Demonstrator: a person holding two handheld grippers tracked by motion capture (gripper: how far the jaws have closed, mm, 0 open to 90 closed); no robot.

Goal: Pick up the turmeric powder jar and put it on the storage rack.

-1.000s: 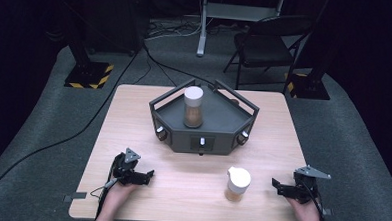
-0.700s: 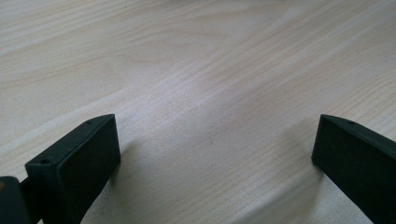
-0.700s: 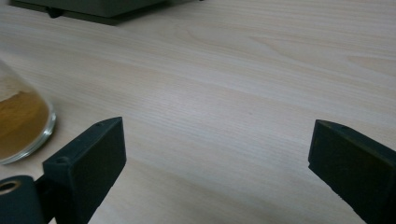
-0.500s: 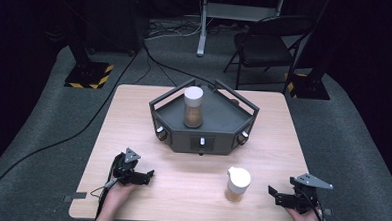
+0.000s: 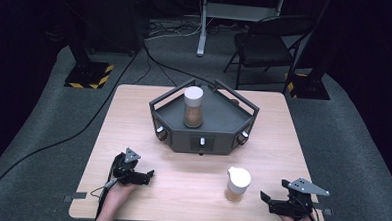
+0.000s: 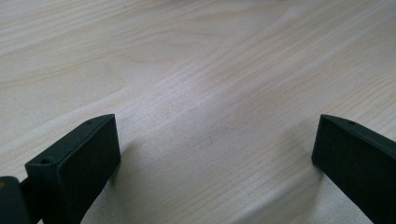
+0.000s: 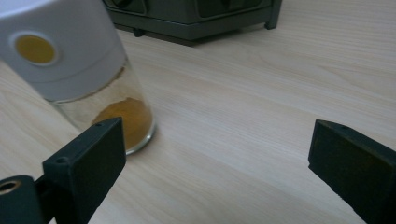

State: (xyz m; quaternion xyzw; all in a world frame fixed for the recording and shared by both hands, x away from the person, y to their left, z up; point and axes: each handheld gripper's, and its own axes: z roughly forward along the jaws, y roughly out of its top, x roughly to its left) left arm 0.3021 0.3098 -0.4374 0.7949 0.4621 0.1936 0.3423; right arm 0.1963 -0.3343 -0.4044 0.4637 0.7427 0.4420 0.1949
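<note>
Spice jar [image 5: 238,184] was positioned upright near the table's [image 5: 134,113] front edge, ungrasped. A second jar [image 5: 193,107] was seated in the grey tray [image 5: 223,116]. Left gripper [image 5: 140,177] and right gripper [image 5: 272,204] were spread, empty; no transfer was judged begun.

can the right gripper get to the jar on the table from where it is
Probably yes. The right gripper is open, and the jar stands just beside it with bare table between them.
</note>
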